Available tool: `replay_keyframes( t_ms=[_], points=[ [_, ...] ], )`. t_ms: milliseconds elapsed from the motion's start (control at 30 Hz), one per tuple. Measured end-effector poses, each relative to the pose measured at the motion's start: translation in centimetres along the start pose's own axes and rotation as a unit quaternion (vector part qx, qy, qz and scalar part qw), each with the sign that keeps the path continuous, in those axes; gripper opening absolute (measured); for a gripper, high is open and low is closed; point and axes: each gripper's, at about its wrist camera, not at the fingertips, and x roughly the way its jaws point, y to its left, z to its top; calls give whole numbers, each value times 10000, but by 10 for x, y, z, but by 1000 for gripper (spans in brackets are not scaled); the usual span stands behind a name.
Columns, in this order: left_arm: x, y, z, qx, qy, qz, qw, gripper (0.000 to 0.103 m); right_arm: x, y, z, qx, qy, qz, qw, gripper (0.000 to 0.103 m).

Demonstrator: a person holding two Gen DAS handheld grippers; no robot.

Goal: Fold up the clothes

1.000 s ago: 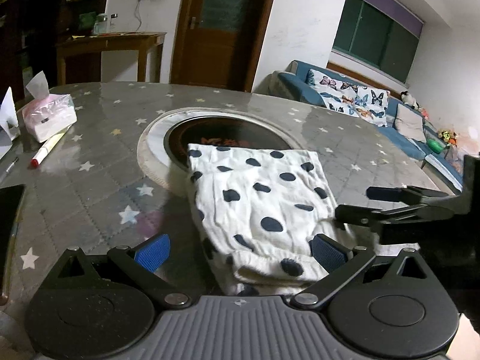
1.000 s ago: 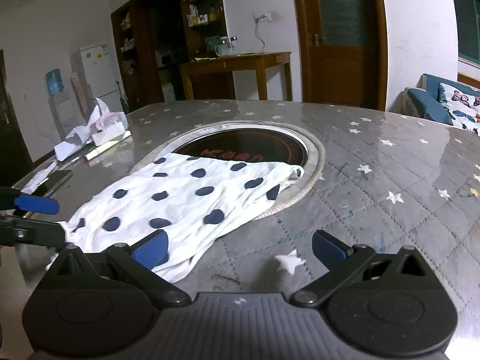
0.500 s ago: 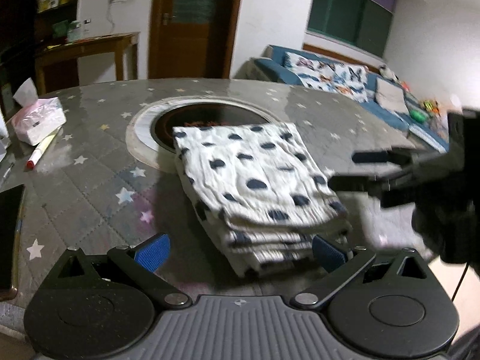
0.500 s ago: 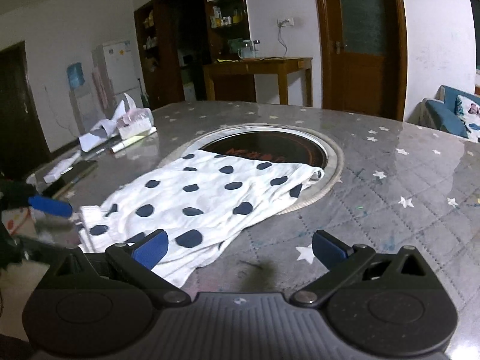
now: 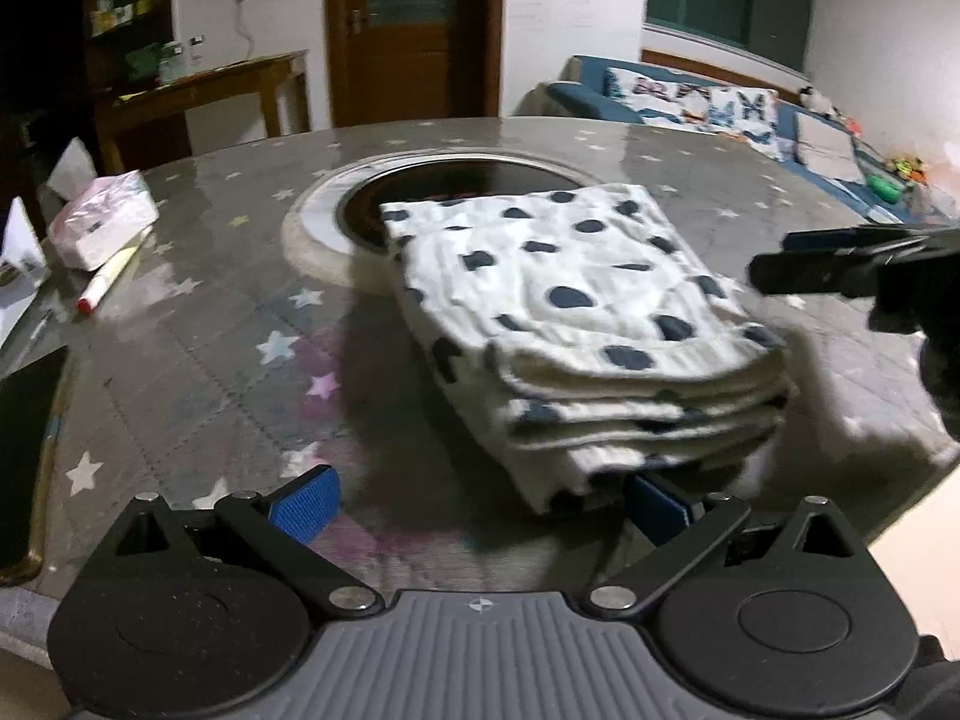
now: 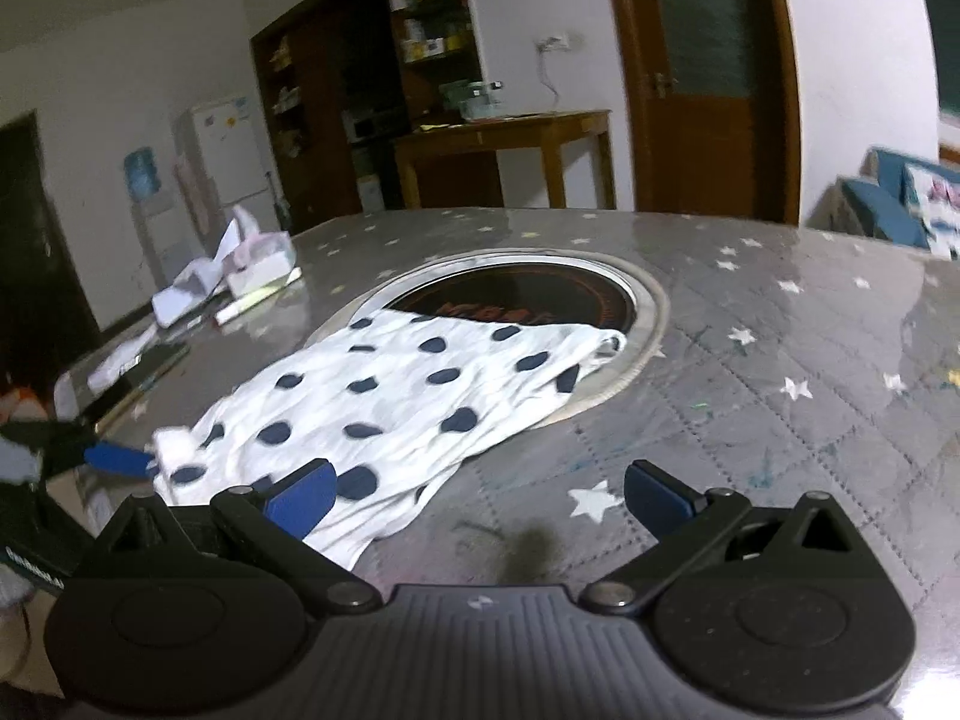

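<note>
Both tongs backed off; L tongs (image 5: 480, 507) & R tongs (image 6: 480, 492) wide, folded dotted cloth (image 5: 576, 312) on table (image 5: 198, 360).

Each camera sat low behind its own tool, close above the worktop (image 5: 198, 372). The left wrist view faced the door and sofa (image 5: 690, 102); the right wrist view faced the shelves and fridge (image 6: 225, 150). Both shared the folded garment (image 5: 570, 312) and round inset (image 6: 651, 306).

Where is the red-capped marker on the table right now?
In the left wrist view, the marker lies at the table's left side, just in front of the tissue pack and well left of the folded polka-dot cloth.
</note>
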Motion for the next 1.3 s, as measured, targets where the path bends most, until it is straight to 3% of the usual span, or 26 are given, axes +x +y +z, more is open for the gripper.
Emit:
replay_keyframes(
  t_ms=[367, 600, 833, 1100, 1200, 1300],
  points=[
    [5, 28, 4, -329, -37, 276, 9991, 102, 25, -36, 29, 747, -137, -41, 9971, 101],
    [9, 49, 9, -525, -107, 495, 9973, 99, 62, -60, 57, 895, -26, -140, 9959, 87],
    [19, 74, 19, -706, -173, 717, 9948, 96, 112, -86, 64, 1251, 388, 1, 9914, 65],
    [24, 88, 25, -810, -231, 767, 9935, 93, 120, -80, 56, 1320, 572, 366, 9889, 38],
    [26, 88, 26, -736, -295, 705, 9944, 87, 117, -78, 54, 1318, 596, 336, 9889, 19],
    [27, 88, 29, -667, -357, 581, 9954, 74, 110, -78, 51, 1369, 559, 286, 9886, 13]
  ],
)
